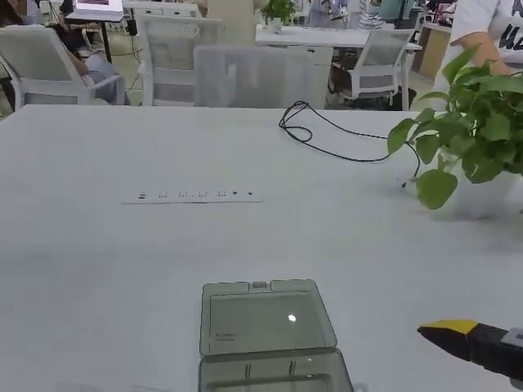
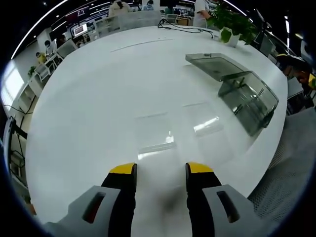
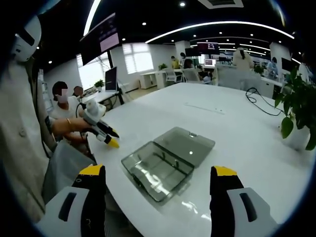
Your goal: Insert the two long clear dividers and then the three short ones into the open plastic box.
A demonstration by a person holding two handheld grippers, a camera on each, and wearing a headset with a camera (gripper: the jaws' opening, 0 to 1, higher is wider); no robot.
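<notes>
A smoky clear plastic box (image 1: 276, 376) sits at the table's near edge, its lid (image 1: 265, 317) folded flat behind it. In the right gripper view the box (image 3: 148, 163) shows slotted walls and lies just ahead of my right gripper (image 3: 158, 171), whose jaws stand wide open and hold nothing. In the head view the right gripper (image 1: 458, 335) comes in low on the right, beside the box. My left gripper (image 2: 161, 170) is open above the table. Clear dividers (image 2: 155, 133) lie flat just ahead of it, left of the box (image 2: 249, 98). The left gripper (image 3: 101, 131) also shows beyond the box.
A potted plant (image 1: 466, 139) in a white pot stands at the right. A black cable (image 1: 327, 135) loops behind it. A socket strip (image 1: 196, 196) is set into the tabletop (image 1: 122, 269). Chairs (image 1: 245, 73) line the far edge.
</notes>
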